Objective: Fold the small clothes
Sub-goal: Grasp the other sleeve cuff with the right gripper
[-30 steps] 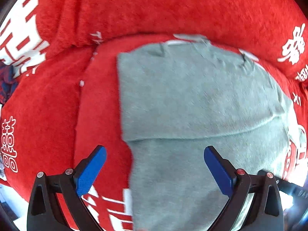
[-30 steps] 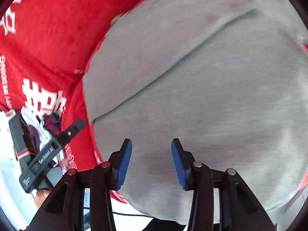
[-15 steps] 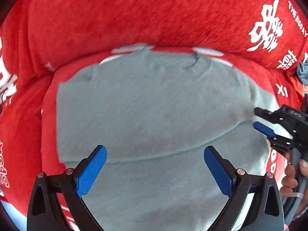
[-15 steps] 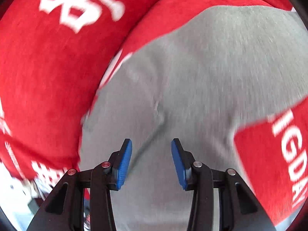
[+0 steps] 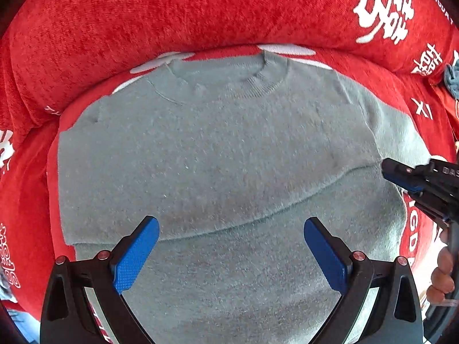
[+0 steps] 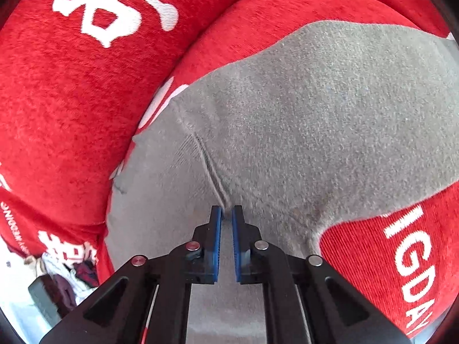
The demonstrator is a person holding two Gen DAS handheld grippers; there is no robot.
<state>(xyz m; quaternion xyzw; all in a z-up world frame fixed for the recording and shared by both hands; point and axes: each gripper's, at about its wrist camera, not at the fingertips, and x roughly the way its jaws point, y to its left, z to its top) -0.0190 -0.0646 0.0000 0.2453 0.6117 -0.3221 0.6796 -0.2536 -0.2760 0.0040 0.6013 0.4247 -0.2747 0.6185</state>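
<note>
A small grey knit sweater [image 5: 218,149] lies flat on a red sofa seat, collar toward the backrest, with a fold edge running across its middle. My left gripper [image 5: 229,246] is open and empty, hovering over the sweater's lower half. My right gripper [image 6: 226,215] has its blue pads nearly closed, pinching a ridge of the sweater [image 6: 301,120] near its right sleeve seam. It also shows in the left wrist view [image 5: 401,177] at the sweater's right edge.
The red sofa cover [image 5: 172,14] with white characters rises as a backrest behind the sweater. A pile of other clothes [image 6: 71,272] lies at the lower left of the right wrist view. A grey item [image 5: 453,80] sits at the far right.
My right gripper has closed from open onto the sweater's fabric at its right side. My left gripper has shifted right to centre over the sweater and stays open.
</note>
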